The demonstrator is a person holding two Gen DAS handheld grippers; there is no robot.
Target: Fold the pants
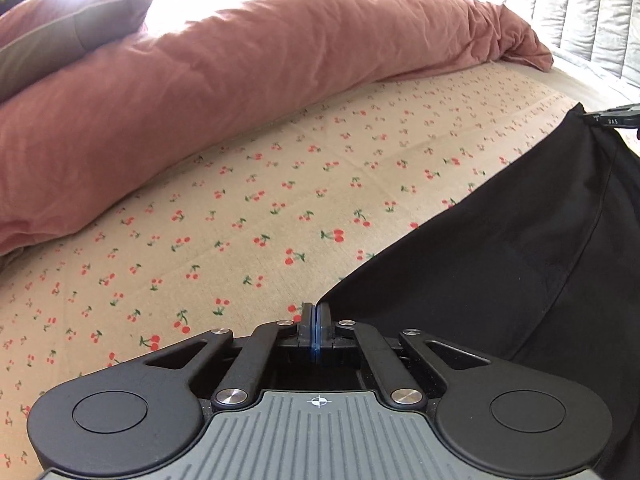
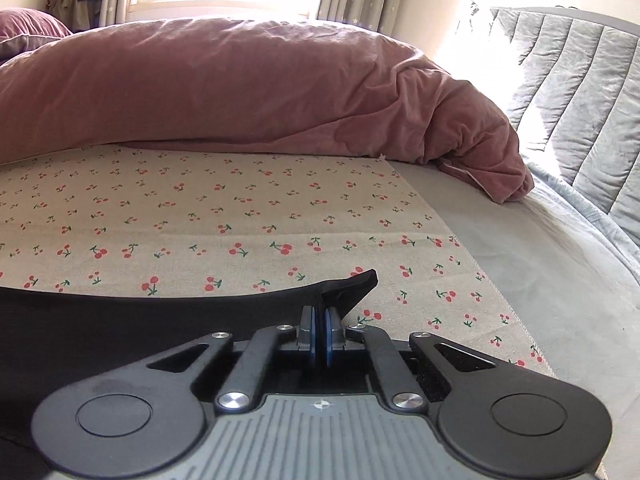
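Note:
The black pants [image 1: 512,248] hang stretched between my two grippers above the cherry-print sheet [image 1: 240,208]. My left gripper [image 1: 316,314] is shut on one corner of the pants at their left edge. My right gripper [image 2: 320,316] is shut on the other corner [image 2: 348,288], and the black cloth [image 2: 120,320] runs off to the left from it. In the left wrist view the right gripper [image 1: 612,118] shows at the far right edge, pinching the top corner of the cloth.
A rolled pink duvet [image 1: 240,80] lies along the far side of the bed, also in the right wrist view [image 2: 260,88]. A pillow [image 1: 60,28] sits at far left. A grey quilted headboard [image 2: 568,92] and plain grey sheet [image 2: 540,260] are to the right.

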